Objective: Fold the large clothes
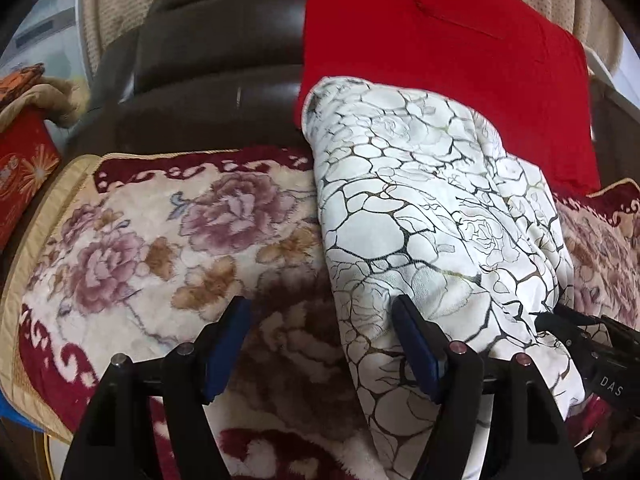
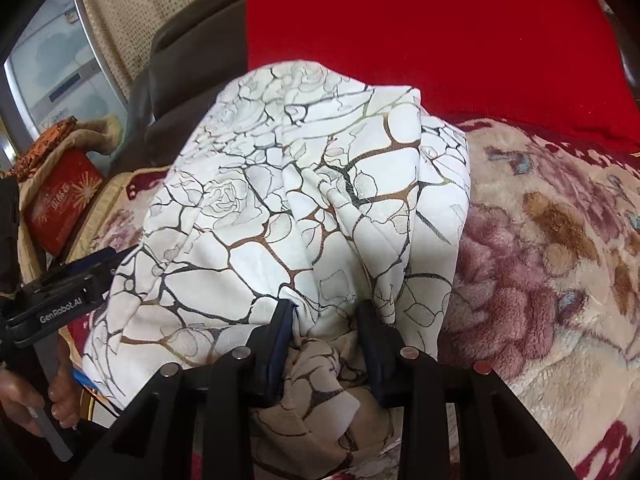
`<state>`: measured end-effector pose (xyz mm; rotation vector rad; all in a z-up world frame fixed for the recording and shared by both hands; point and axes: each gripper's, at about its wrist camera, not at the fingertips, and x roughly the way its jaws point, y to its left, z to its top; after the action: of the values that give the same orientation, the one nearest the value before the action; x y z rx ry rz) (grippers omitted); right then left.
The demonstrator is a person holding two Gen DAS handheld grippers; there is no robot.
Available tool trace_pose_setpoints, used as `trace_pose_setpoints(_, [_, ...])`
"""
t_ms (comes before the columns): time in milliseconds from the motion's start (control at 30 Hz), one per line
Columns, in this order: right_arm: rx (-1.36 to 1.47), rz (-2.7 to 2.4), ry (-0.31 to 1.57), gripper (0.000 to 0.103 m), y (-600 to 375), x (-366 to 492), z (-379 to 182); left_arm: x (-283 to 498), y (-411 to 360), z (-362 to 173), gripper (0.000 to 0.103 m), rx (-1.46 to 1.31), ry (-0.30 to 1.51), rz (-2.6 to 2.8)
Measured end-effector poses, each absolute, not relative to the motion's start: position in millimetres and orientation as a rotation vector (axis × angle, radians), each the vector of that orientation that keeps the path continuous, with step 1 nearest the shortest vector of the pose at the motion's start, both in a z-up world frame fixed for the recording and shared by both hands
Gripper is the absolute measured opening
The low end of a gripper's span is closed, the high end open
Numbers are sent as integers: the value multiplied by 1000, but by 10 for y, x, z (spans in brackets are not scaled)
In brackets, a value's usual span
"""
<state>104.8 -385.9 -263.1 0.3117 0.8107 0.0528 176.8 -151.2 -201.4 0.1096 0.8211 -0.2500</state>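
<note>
White patterned garment (image 2: 288, 208) lies bunched on the floral blanket (image 2: 560, 264), its far end against the red cushion (image 2: 420, 40). Right gripper (image 2: 326, 344): jaws apart, cloth bunched between them. Left gripper (image 1: 320, 344): jaws wide apart, one finger touching the garment's edge.

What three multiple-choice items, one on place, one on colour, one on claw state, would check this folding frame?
1. The white patterned garment lies:
A. on the floral blanket
B. on bare floor
C. in a basket

2. The cloth behind the garment is:
A. green
B. red
C. black

3. The left claw is:
A. open
B. shut on the blanket
C. out of view

Key: 1 A, blanket shows beside it on both sides; 2 B, plainly red; 3 A, its fingers stand wide apart, one against the garment's edge.
</note>
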Motion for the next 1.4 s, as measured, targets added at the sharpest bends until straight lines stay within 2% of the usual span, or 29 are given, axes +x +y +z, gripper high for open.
trace_pose_setpoints(100, [328,59,781,39,-3854,910,-2555,1634,-1481,-1933,74,97,797,-233])
trace_pose_setpoints(233, [374,55,728,55,-3897,704,-2440,1415,-1447,-1848,78,62,754,-234])
trace_pose_setpoints(933, [377,108,567,61,-3770,-181,-1941,397,-1345,-1173,80,160,519,-76])
trace_pose_setpoints(1033, [368,111,558,63,-3724,-297,-1843,267,-1354,-1033,95,188,484,-56])
trace_pose_setpoints(1100, [364,117,549,66,-3697,-376,-1778,137,-1349,-929,95,188,441,-53])
trace_pose_setpoints(1400, [337,124,489,66,-3593,-735,-1448,-210,-1291,-592,95,181,391,-64])
